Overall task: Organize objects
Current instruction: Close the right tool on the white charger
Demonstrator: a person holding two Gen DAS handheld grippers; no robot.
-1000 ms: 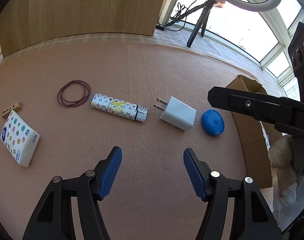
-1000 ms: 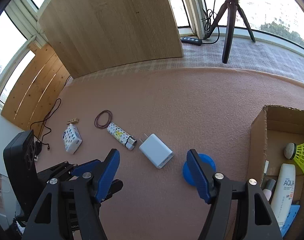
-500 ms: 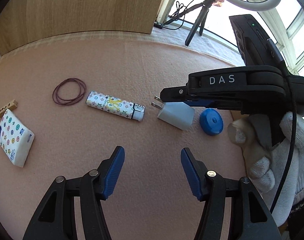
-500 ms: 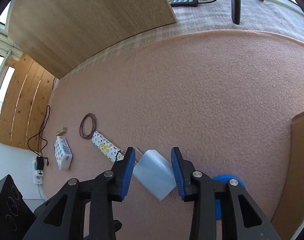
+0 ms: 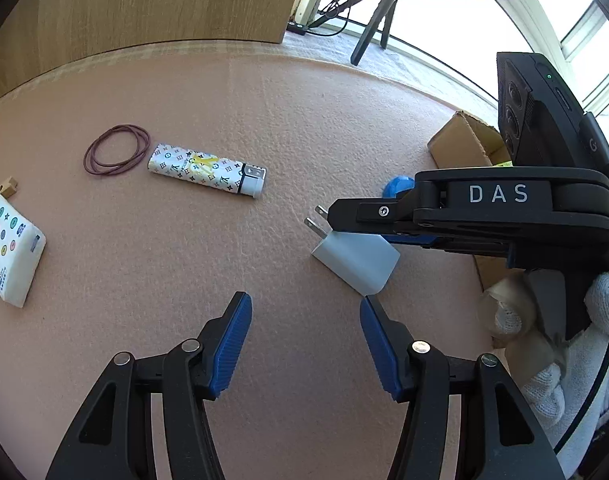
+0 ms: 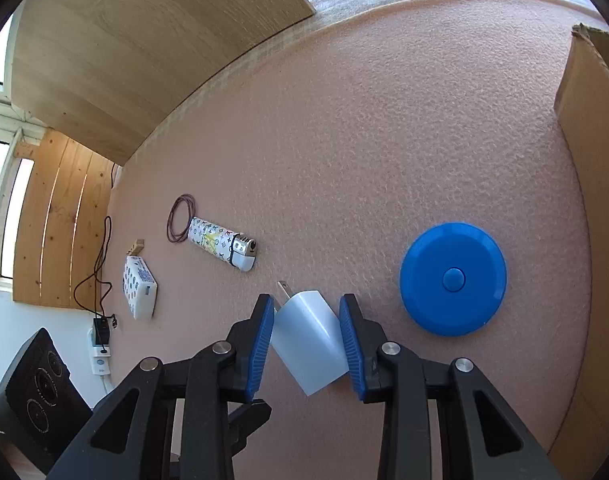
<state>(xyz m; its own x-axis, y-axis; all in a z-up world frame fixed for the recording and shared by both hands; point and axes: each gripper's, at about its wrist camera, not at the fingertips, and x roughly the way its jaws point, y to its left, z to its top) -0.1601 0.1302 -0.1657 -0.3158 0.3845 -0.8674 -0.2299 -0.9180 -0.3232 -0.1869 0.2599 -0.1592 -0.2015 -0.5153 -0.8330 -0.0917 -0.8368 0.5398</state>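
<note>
A white plug-in charger (image 6: 308, 340) lies on the pink carpet with its prongs pointing up-left. My right gripper (image 6: 306, 300) straddles it from above, jaws closing, and both blue pads touch its sides. In the left wrist view the charger (image 5: 356, 260) shows under the right gripper's black arm (image 5: 500, 200), held by a white-gloved hand (image 5: 544, 380). My left gripper (image 5: 304, 304) hovers open just in front of the charger, nothing between its fingers. A blue round disc (image 6: 452, 278) lies to the right of the charger.
Left of the charger lie a patterned lighter (image 5: 206, 170), brown rubber bands (image 5: 116, 150), a tissue pack (image 5: 8, 248) and a wooden clothespin (image 5: 2, 190). A cardboard box (image 6: 592, 160) stands at the right. A wooden board (image 6: 144, 40) and a tripod (image 5: 372, 28) are beyond the carpet.
My right gripper came down over the charger, rolled, and narrowed its jaws from wide apart onto the charger's sides. The left gripper stayed nearly in place, its jaws slightly narrower.
</note>
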